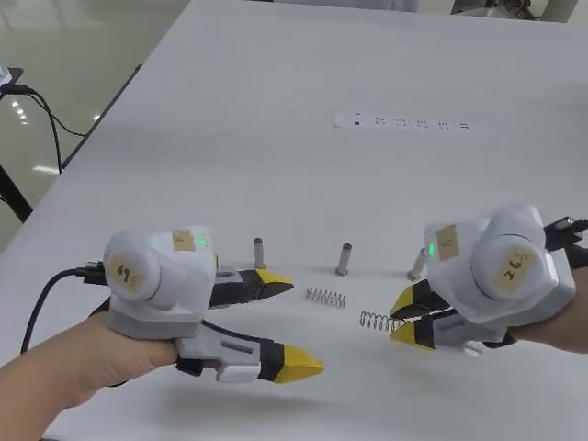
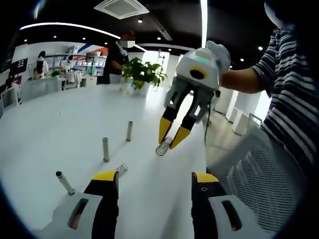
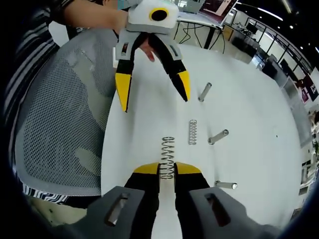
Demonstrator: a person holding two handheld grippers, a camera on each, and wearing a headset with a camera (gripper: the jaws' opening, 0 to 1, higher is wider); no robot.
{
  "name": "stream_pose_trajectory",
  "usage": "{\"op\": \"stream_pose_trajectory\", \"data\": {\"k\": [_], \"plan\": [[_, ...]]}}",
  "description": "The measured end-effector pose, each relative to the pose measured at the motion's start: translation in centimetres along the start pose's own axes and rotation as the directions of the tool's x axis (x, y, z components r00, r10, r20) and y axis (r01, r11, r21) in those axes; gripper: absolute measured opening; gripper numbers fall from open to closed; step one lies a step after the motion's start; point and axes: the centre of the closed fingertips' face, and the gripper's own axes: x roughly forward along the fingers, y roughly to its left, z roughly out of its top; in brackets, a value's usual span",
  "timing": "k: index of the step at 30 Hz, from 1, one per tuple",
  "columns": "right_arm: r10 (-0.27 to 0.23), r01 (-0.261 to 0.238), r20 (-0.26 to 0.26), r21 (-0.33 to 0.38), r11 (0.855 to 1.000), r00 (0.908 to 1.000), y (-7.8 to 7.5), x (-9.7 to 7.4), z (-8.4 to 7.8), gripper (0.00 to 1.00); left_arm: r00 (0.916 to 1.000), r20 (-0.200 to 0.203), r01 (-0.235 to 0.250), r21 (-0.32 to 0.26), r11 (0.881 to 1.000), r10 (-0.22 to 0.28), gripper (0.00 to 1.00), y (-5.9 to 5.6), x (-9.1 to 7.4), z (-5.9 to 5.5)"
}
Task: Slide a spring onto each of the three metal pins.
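Three bare metal pins stand in a row on the white table: left pin (image 1: 259, 252), middle pin (image 1: 344, 259), right pin (image 1: 418, 265). A loose spring (image 1: 326, 297) lies flat in front of the middle pin. My right gripper (image 1: 402, 322) is shut on a second spring (image 1: 374, 321), which sticks out leftward from its yellow tips; the right gripper view shows this held spring (image 3: 168, 157) pinched between the jaws. My left gripper (image 1: 289, 329) is open with nothing between its fingers, and sits just left of the loose spring.
A white power strip (image 1: 402, 122) lies flat further back on the table. The table's left edge (image 1: 101, 119) runs diagonally at the left. A mesh chair (image 3: 55, 124) and the person's striped sleeve (image 2: 289, 89) are close by.
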Motion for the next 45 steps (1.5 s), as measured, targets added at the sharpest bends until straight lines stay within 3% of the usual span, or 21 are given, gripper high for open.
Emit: {"op": "stream_pose_trajectory", "data": {"k": [3,18,24,33,45], "plan": [[0.001,-0.001,0.011,-0.016,1.0,0.9999,0.2,-0.1,0.4,0.08,0.9994,0.003,0.034,0.013,0.999,-0.034,0.49,-0.6,1.0,0.5],[0.012,-0.011,0.024,-0.051,0.999,0.9996,1.0,0.0,1.3,0.08,0.9954,0.047,0.082,0.039,0.996,-0.084,0.29,-1.4,3.3,2.0],[0.012,-0.011,0.031,-0.056,0.998,0.9994,1.0,-0.1,1.7,0.08,0.9943,0.051,0.091,0.047,0.995,-0.093,0.25,-1.6,3.6,2.2],[0.015,-0.013,0.032,-0.064,0.998,0.9994,1.0,-0.3,1.8,0.08,0.9921,0.053,0.11,0.071,0.991,-0.114,0.09,-2.0,3.8,2.2],[0.016,-0.013,0.053,-0.052,0.999,0.9985,0.9,-0.4,2.0,0.08,0.9901,0.046,0.127,0.096,0.987,-0.132,0.03,-2.3,3.8,2.1]]}}
